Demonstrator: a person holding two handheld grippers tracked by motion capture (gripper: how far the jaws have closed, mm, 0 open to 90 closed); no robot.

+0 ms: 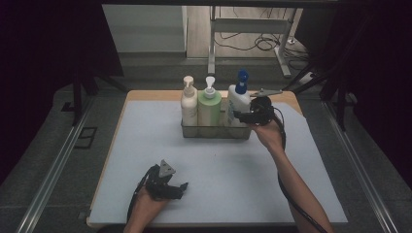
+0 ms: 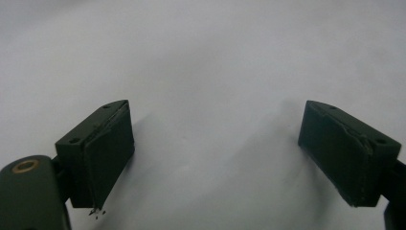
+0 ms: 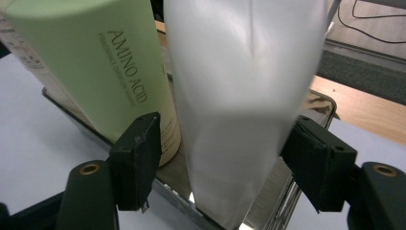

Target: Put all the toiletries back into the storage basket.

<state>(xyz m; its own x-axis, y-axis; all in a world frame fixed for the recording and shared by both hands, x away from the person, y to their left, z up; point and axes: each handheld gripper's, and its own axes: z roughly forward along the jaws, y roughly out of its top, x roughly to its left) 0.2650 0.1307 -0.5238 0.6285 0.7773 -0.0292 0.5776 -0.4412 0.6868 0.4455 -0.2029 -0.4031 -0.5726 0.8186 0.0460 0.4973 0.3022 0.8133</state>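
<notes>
A white bottle [image 1: 239,104] with a blue pump stands at the right end of a metal caddy [image 1: 214,132], beside a pale green pump bottle [image 1: 209,109] and a cream pump bottle [image 1: 189,104]. My right gripper [image 1: 243,116] reaches in from the right at the white bottle's lower body. In the right gripper view the white bottle [image 3: 239,96] sits between the jaws of the right gripper [image 3: 222,143]; a gap shows at the left pad, and the right pad is at the bottle's edge. The green bottle [image 3: 95,62] is just outside the left jaw. My left gripper [image 1: 182,187] rests open on the mat, nothing between the jaws of the left gripper [image 2: 215,139].
A pale grey mat [image 1: 145,145] covers most of the wooden table [image 1: 145,94]. The caddy's wire rim [image 3: 268,201] runs under the right gripper's jaws. Dark floor and a metal frame [image 1: 286,53] with cables lie beyond the far edge.
</notes>
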